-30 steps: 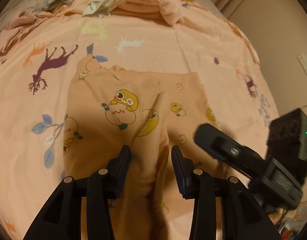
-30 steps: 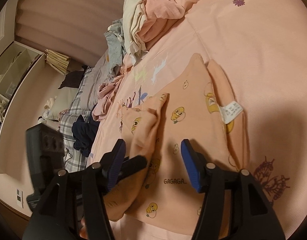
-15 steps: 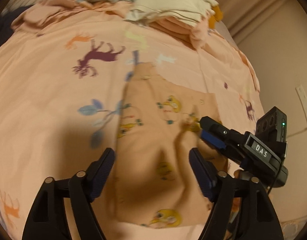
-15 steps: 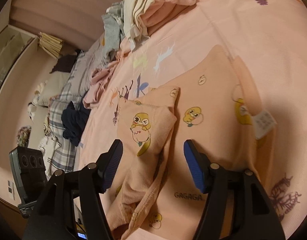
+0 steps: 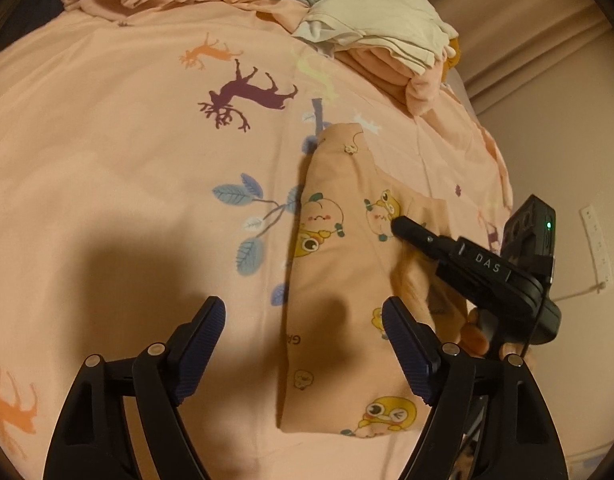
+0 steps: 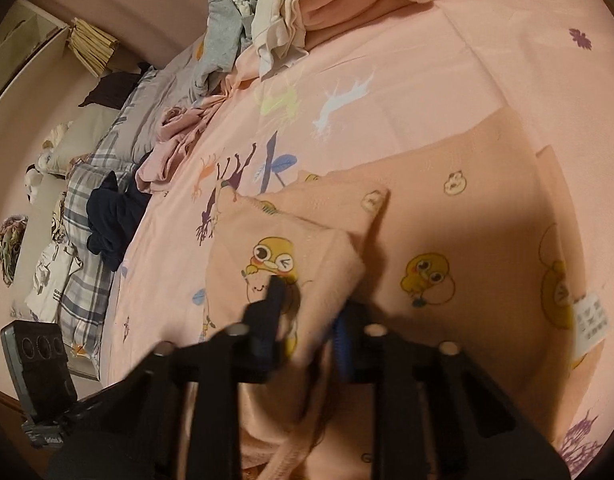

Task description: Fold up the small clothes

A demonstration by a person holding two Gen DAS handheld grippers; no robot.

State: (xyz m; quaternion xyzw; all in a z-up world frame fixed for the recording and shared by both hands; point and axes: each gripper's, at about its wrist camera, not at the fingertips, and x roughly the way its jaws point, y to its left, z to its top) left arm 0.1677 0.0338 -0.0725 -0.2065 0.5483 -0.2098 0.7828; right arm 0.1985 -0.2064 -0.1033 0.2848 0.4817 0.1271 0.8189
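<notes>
Right wrist view puts your right hand-held gripper (image 6: 307, 312) pinched shut on a folded flap of the small peach garment (image 6: 447, 240), which lies on the bed (image 6: 427, 80) over the printed pink sheet. That flap is bunched between the fingers rather than held flat — if you pull it across now, the fold will likely land crooked or drag the layer beneath along with it. The grip also looks shallow, near the flap's edge, so the cloth could slip out partway through the move.

Left wrist view shows your left hand-held gripper (image 5: 303, 344) spread wide and holding nothing, hovering above the near end of the garment (image 5: 339, 280). With nothing pinning that end, the whole piece may slide on the sheet when the right side pulls.

Only the left view shows the garment's straight left edge and its full length, and the right hand-held gripper (image 5: 399, 226) from outside. Only the right view shows the white care label (image 6: 591, 316) lying exposed, the doubled layer under the flap, and the pile of unfolded clothes (image 6: 275, 12) beyond.
</notes>
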